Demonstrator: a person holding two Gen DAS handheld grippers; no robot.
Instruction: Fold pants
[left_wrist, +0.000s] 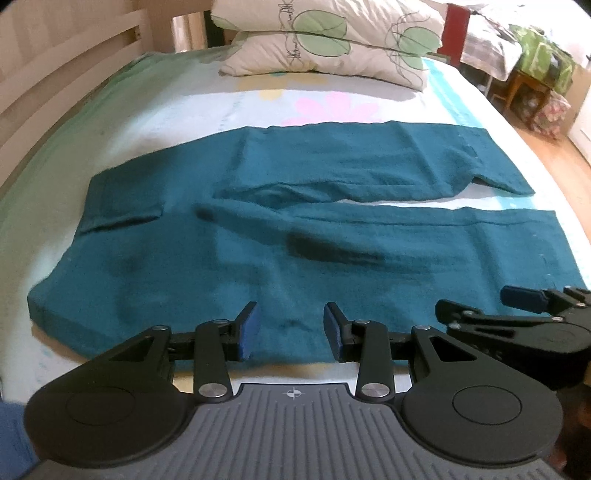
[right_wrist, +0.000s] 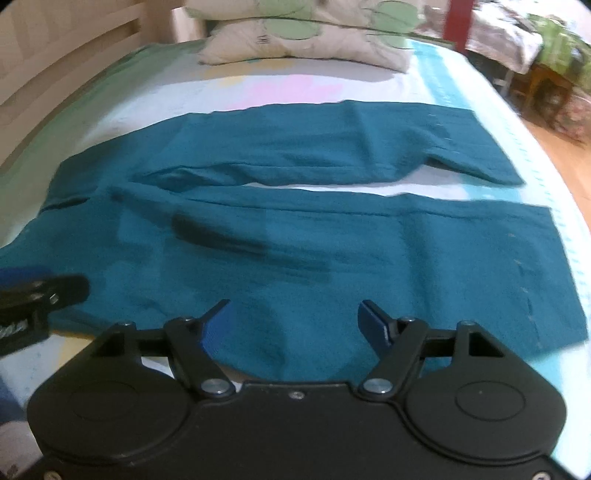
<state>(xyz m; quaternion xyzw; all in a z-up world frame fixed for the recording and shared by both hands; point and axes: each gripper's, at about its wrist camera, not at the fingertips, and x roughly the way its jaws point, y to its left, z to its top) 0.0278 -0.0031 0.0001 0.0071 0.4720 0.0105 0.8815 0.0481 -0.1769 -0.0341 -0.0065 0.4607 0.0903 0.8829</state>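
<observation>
Teal pants (left_wrist: 295, 258) lie flat on the bed, waist at the left and both legs stretched to the right with a narrow strip of sheet between them. My left gripper (left_wrist: 290, 328) hovers over the near edge of the pants by the hip. Its blue pads stand apart and press on nothing. My right gripper (right_wrist: 295, 325) is spread wide over the near edge of the near leg (right_wrist: 369, 258), with fabric below the pads but not pinched. Each gripper shows in the other's view: the right gripper (left_wrist: 491, 304) at the right edge, the left gripper (right_wrist: 40, 284) at the left edge.
Two leaf-print pillows (left_wrist: 332, 48) are stacked at the far end of the flowered sheet (left_wrist: 166, 110). A wooden slatted bed frame (left_wrist: 55, 74) runs along the left. Wooden floor (left_wrist: 554, 166) and a cluttered stool (left_wrist: 535, 74) lie off the right side.
</observation>
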